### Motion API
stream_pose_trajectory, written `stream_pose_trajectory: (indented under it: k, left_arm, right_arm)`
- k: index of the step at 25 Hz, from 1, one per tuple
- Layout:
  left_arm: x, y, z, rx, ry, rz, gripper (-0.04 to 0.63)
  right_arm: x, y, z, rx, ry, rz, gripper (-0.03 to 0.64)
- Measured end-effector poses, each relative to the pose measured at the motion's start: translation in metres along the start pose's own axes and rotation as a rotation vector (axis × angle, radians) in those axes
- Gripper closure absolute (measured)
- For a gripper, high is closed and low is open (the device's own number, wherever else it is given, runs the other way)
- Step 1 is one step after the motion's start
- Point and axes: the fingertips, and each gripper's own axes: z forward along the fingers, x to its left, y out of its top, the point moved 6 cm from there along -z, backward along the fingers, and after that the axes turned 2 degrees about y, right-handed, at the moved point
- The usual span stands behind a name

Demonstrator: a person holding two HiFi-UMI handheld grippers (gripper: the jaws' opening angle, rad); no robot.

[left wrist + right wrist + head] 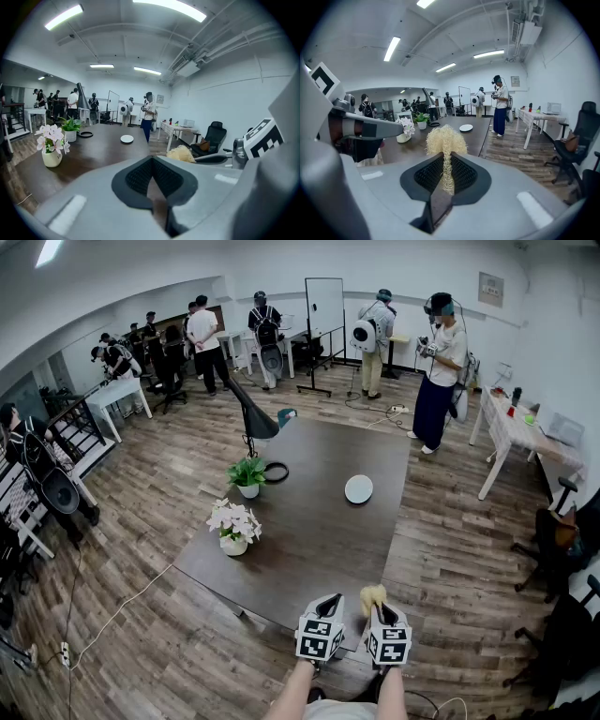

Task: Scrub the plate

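Approach step, no scrubbing yet: right claw (443,159) clamped on a fibre scrubber (443,138), left claw (151,161) closed on nothing, white plate (358,488) far across the bench (309,549), so next probably reach forward.

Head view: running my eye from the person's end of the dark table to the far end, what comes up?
Straw-coloured scrubber in the right gripper → pot of white flowers → white plate → black lamp. The green plant and black ring lie about level with the plate, so they are left out.
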Motion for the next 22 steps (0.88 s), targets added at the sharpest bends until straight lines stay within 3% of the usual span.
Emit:
stream_pose_trajectory:
  k: [12,18,22]
  left_arm:
    - [0.006,0.022,0.036,-0.005,0.036,-0.002,0.595]
    - [0.009,0.091,0.084,-0.061,0.089,-0.004,0.594]
    - [0.003,0.128,0.097,-0.158,0.180,-0.153,0.594]
  right_arm:
    - [-0.017,0.023,0.032,-0.024,0.009,0.015,0.552]
    - [-0.053,0.059,0.066,-0.027,0.058,-0.002,0.551]
    - [-0.091,0.070,0.088,0.000,0.101,0.063,0.549]
